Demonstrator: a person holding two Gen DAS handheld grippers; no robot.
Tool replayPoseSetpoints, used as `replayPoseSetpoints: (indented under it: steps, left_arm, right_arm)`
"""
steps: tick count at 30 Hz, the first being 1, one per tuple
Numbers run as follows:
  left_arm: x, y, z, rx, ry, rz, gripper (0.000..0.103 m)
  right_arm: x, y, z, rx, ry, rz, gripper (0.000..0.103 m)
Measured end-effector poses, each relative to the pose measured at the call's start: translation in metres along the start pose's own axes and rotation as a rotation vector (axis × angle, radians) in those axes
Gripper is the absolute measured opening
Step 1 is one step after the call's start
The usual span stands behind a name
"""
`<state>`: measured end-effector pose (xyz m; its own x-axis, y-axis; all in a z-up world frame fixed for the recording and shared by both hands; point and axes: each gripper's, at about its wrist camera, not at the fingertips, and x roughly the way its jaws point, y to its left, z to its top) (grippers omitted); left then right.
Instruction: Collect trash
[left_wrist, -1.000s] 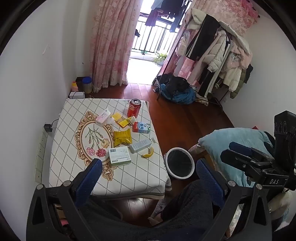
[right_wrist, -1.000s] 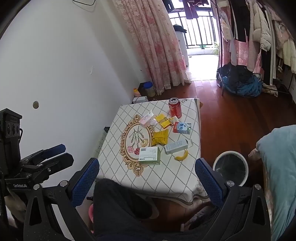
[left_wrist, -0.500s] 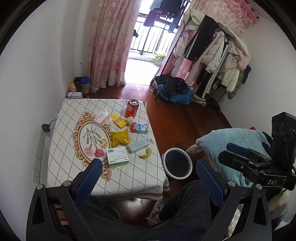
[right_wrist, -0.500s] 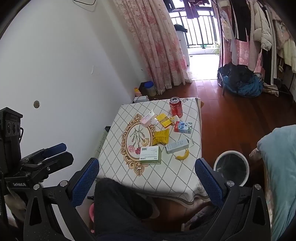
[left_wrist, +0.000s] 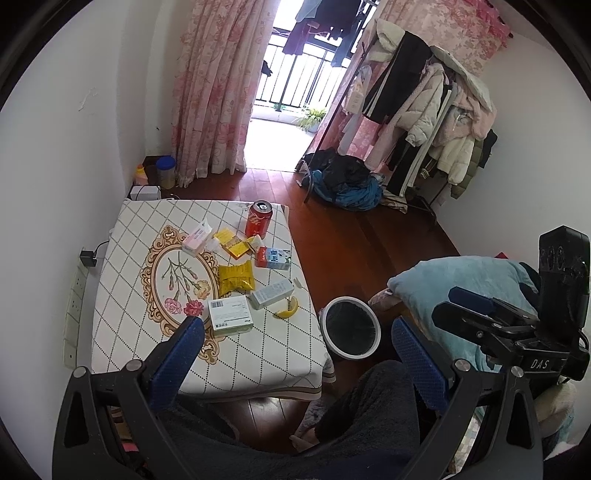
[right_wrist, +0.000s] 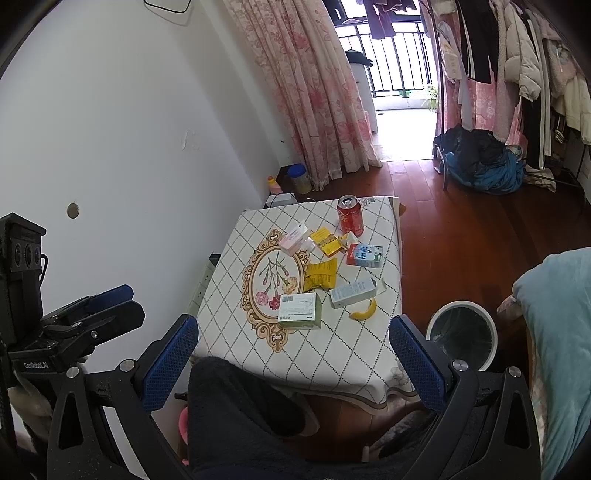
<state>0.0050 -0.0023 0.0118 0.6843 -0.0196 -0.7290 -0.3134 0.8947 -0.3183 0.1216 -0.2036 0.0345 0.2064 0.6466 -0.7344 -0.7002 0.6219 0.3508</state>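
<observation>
- The left gripper (left_wrist: 295, 354) is held with its jaws spread wide and nothing between them; the right gripper (right_wrist: 293, 352) is likewise spread wide and bare.
- Both are held high and well back from the table (left_wrist: 236, 354), so all the trash is seen ahead of and below the jaws, none within reach.
- Nearest ahead of the left jaw pair is the green-and-white box (left_wrist: 229, 315); just past it are the yellow snack bag (left_wrist: 236, 277) and the long white carton (left_wrist: 272, 293), with the banana peel (left_wrist: 287, 309) beside that carton.
- Farther ahead lie the small milk carton (left_wrist: 273, 257), the yellow wrappers (left_wrist: 232, 242), the pink packet (left_wrist: 197, 240) and, farthest, the red can (left_wrist: 259, 218), which stands upright.
- The bin (right_wrist: 461, 334) stands on the floor, to the right of the jaws and beside the table.
- The boxes are judged light and fairly stiff, best pinched across their narrow sides.
- The bag is likely crinkly and slippery, better taken at a crimped end.
- The peel is probably soft and limp; the can is thin-walled and could dent, so a gentle squeeze around its middle is advised.
</observation>
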Motion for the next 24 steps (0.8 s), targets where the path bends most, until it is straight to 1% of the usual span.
replayPoseSetpoints:
  steps: [8,24]
  left_arm:
    - [0.0018,-0.0036,0.0009,0.011,0.003,-0.017,0.103]
    - [0.0009,-0.0087,0.001,0.018,-0.003,-0.019,0.103]
  right_arm:
    - [-0.0034,-0.0037,0.0,0.006,-0.009,-0.014,0.103]
    - [-0.0093,-0.0027,-0.0008,0.012,-0.033,-0.034,0.103]
